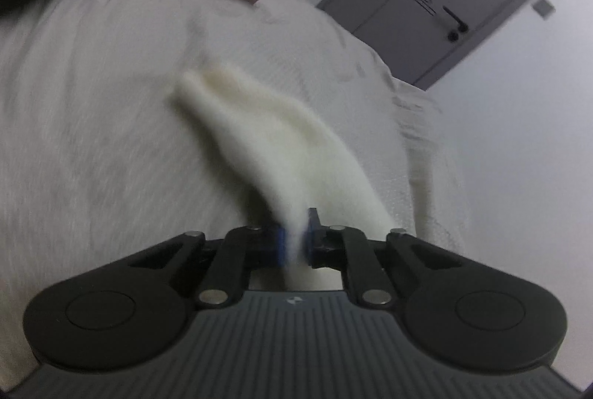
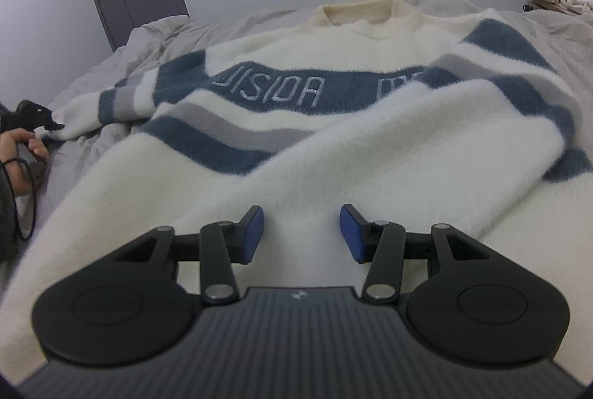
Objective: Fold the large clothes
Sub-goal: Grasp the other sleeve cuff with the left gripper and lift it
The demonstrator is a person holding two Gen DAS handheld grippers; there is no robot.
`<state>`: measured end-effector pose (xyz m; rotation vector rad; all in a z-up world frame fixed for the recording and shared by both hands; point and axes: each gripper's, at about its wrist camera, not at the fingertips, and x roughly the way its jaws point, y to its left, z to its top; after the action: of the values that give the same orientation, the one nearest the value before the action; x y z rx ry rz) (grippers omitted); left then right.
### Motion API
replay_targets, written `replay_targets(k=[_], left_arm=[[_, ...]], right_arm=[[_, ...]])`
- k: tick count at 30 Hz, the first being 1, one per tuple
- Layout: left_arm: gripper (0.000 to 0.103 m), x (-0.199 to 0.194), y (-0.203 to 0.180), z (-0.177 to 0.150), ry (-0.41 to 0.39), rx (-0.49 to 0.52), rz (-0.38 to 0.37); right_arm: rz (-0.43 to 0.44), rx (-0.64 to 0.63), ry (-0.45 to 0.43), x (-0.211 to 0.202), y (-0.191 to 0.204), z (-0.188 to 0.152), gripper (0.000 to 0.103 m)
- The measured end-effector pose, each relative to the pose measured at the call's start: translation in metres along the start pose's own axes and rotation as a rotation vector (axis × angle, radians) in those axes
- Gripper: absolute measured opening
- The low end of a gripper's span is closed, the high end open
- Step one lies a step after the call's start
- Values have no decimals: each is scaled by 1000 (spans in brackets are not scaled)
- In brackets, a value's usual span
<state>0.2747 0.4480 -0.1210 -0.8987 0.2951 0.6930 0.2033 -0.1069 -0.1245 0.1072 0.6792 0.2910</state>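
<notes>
- The left hand-held gripper (image 1: 294,243) is pinched tight on a fold of the fluffy cream knitted sweater with blue and grey stripes (image 2: 333,124). In the right wrist view it sits at about nine o'clock, gripping the cuff end of the sleeve, with a hand (image 2: 27,154) just below it.
- The right hand-held gripper (image 2: 302,234) has its blue pads spread, hovering low over the white lower body of the sweater, gripping nothing.
- The sweater lies front-up on the rumpled grey bed (image 2: 111,65), with its collar at twelve o'clock and one sleeve already laid across the chest.
- To do this step well, I judge the left sleeve should be carried across the stripes in a low, smooth arc, keeping the knit taut.
- The free gripper could press the body flat so the fluffy fabric does not drag or bunch.
</notes>
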Motion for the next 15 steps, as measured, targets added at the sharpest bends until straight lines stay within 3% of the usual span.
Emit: replay_targets(k=[3,9,15], left_arm=[[10,-17,-22,13,-37,67,-14],[10,-78,-89,29,-113,293,-76],[10,-152,-172,15,-147,494,-163]], right_arm=[[-4,-6,-5,1,0,2,50],[14,42,-14,-6,-7,5,48],[21,61,-44,-24,-16,8,48]])
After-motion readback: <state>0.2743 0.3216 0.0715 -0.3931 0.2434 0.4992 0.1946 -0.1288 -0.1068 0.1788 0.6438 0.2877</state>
